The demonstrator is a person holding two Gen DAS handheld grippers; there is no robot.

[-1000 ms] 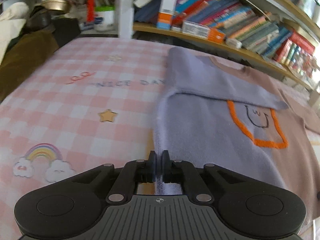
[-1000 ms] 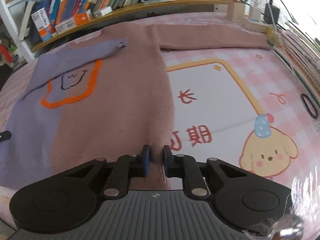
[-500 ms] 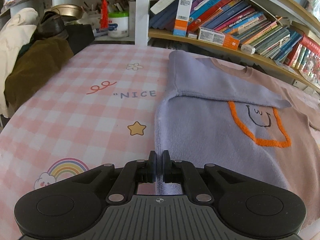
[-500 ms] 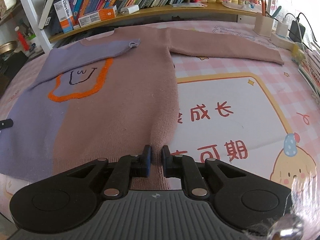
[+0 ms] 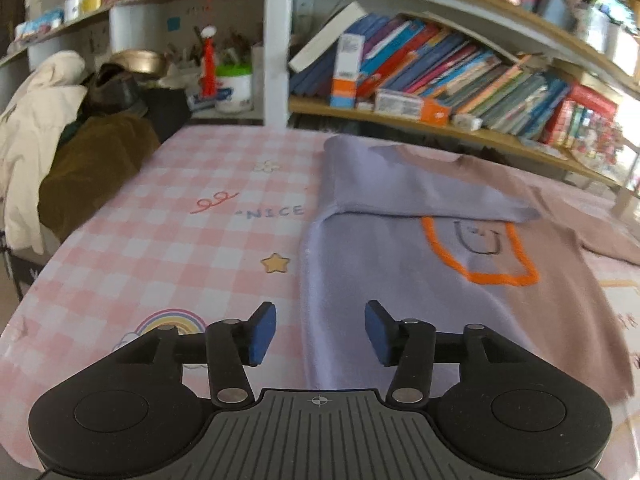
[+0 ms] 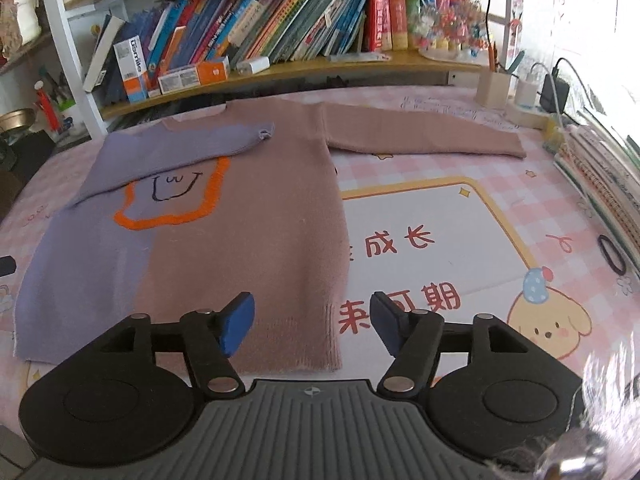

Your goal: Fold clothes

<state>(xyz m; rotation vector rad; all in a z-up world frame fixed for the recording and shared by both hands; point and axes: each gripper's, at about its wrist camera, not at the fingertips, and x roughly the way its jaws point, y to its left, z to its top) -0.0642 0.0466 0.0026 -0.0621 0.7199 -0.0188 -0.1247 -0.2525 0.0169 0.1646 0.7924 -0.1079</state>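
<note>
Blue pads on both claws, and both are spread wide with nothing between them. The left claw [image 5: 320, 334] hovers over the lilac side edge of the sweater [image 5: 400, 280]; the right claw [image 6: 312, 322] sits above the brown hem corner. The sweater lies flat on the pink checked tabletop [image 5: 180, 240], lilac sleeve [image 6: 180, 152] folded across the chest.

Only the right view shows the brown sleeve [image 6: 424, 136] stretched out straight; in the left view it's mostly cut off. A dark bit at the right view's left edge is too clipped to identify. The bookshelf [image 6: 280, 72] runs behind.
</note>
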